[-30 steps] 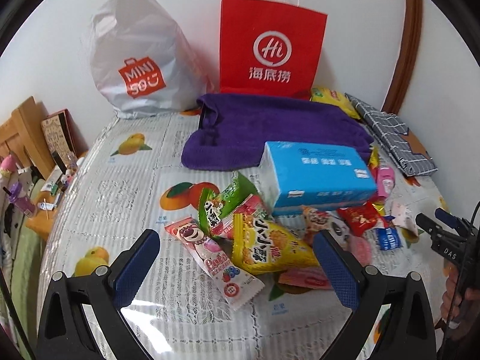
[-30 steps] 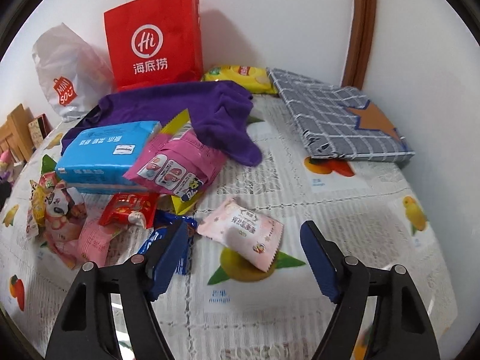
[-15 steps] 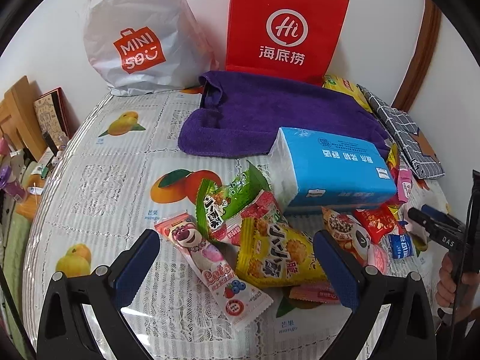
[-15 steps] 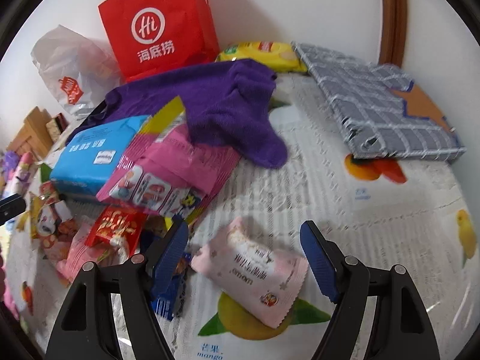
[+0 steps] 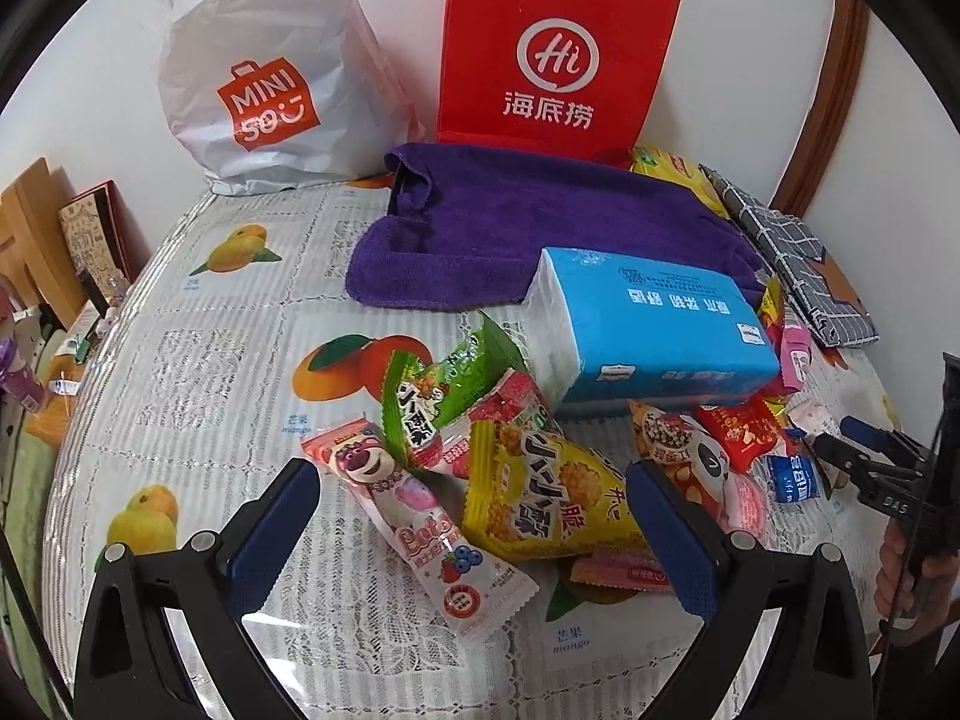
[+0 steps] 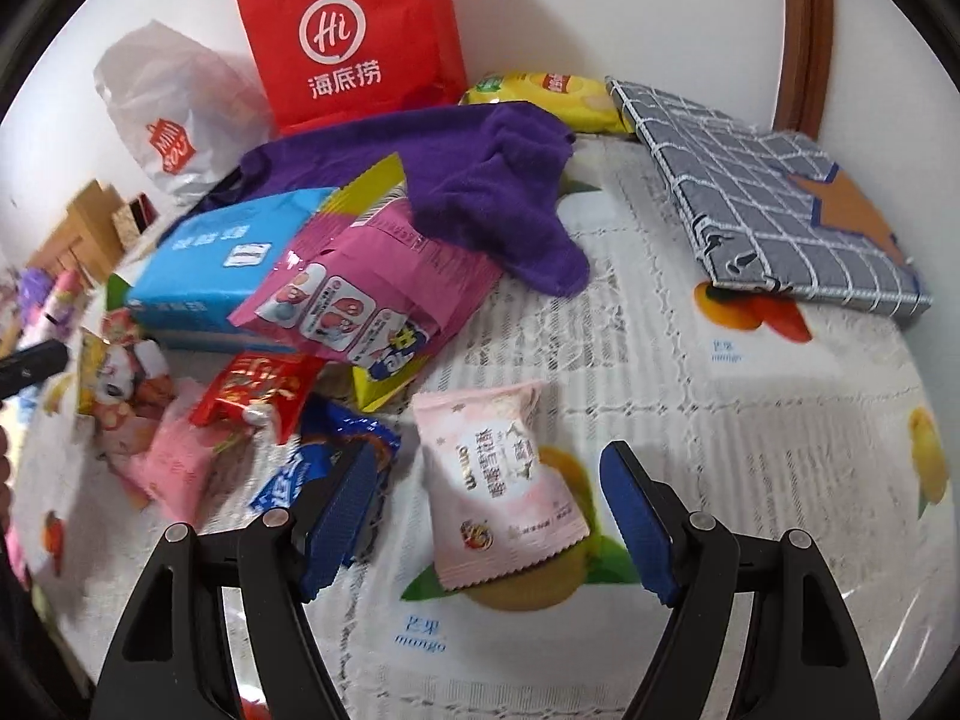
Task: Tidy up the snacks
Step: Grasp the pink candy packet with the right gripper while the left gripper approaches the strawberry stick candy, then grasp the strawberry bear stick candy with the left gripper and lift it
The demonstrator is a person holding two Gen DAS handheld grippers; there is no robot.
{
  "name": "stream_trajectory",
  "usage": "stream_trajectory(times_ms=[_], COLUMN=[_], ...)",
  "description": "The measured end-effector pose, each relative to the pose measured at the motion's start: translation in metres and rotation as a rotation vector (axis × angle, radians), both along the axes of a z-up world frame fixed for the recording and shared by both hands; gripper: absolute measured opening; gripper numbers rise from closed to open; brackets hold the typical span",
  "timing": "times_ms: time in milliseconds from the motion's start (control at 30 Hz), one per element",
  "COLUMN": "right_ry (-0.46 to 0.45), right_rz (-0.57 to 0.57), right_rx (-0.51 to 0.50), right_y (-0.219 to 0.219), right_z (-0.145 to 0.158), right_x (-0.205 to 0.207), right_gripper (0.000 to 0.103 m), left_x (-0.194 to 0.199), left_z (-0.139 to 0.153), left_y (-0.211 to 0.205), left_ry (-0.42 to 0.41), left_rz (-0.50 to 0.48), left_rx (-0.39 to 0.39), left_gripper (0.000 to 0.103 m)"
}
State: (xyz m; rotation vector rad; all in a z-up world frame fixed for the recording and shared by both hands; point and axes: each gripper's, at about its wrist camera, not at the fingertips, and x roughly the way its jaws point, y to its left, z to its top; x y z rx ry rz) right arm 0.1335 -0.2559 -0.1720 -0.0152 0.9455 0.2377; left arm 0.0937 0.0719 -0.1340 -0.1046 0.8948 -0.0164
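On the counter (image 5: pixel 198 360), the left gripper (image 5: pixel 468 531) is held wide open and empty. Between its fingers (image 5: pixel 273 525) a long pink bear packet (image 5: pixel 414 525) and a yellow packet (image 5: pixel 543 495) are seen, a green one (image 5: pixel 441 396) just beyond. The right gripper (image 6: pixel 483 525) is likewise spread wide, nothing gripped; a pale pink sachet (image 6: pixel 504 480) is framed between its fingers (image 6: pixel 636 525), apart from both, with blue wrappers (image 6: pixel 327 456) beside the left one.

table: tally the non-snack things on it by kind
carrier bags: 2, white bag and red bag
purple towel: 1
blue tissue pack: 1
grey checked case: 1
total: 5
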Motion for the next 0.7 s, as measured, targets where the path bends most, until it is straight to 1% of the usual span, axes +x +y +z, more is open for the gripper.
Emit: stream_trajectory(times_ms=[33, 67, 100, 133, 200, 300, 433, 567, 600, 700], right_ry=[0.003, 0.007, 0.019, 0.026, -0.004, -0.016, -0.043, -0.051, -0.065, -0.063], right_rz=[0.007, 0.012, 0.018, 0.02, -0.004, -0.102, -0.129, -0.126, -0.128, -0.132], right_rx=[-0.015, -0.024, -0.038, -0.051, -0.091, -0.084, -0.084, -0.135, -0.148, -0.137], right_y=[0.003, 0.004, 0.007, 0.008, 0.01, 0.003, 0.005, 0.012, 0.014, 0.012], right_z=[-0.002, -0.004, -0.008, -0.011, -0.011, -0.009, -0.008, -0.012, -0.013, -0.012], right_x=[0.002, 0.005, 0.007, 0.008, 0.008, 0.004, -0.007, -0.016, -0.02, -0.022], right_gripper=[0.073, 0.067, 0.059, 0.056, 0.041, 0.04, 0.04, 0.042, 0.042, 0.042], left_x=[-0.002, -0.003, -0.005, -0.006, -0.008, -0.009, -0.008, -0.004, -0.003, -0.001], left_z=[0.001, 0.003, 0.004, 0.005, 0.007, 0.005, 0.0, -0.008, -0.012, -0.021], left_y=[0.002, 0.005, 0.008, 0.011, 0.018, 0.028, 0.034, 0.037, 0.037, 0.044], left_ry=[-0.004, -0.007, -0.012, -0.016, -0.021, -0.018, -0.009, 0.02, 0.035, 0.06], left_rz=[0.005, 0.01, 0.016, 0.021, 0.037, 0.06, 0.058, 0.059, 0.062, 0.083], left_rx=[0.001, 0.002, 0.003, 0.004, 0.008, 0.008, -0.005, -0.004, 0.002, -0.003], left_gripper=[0.102, 0.102, 0.102, 0.102, 0.102, 0.102, 0.102, 0.102, 0.101, 0.097])
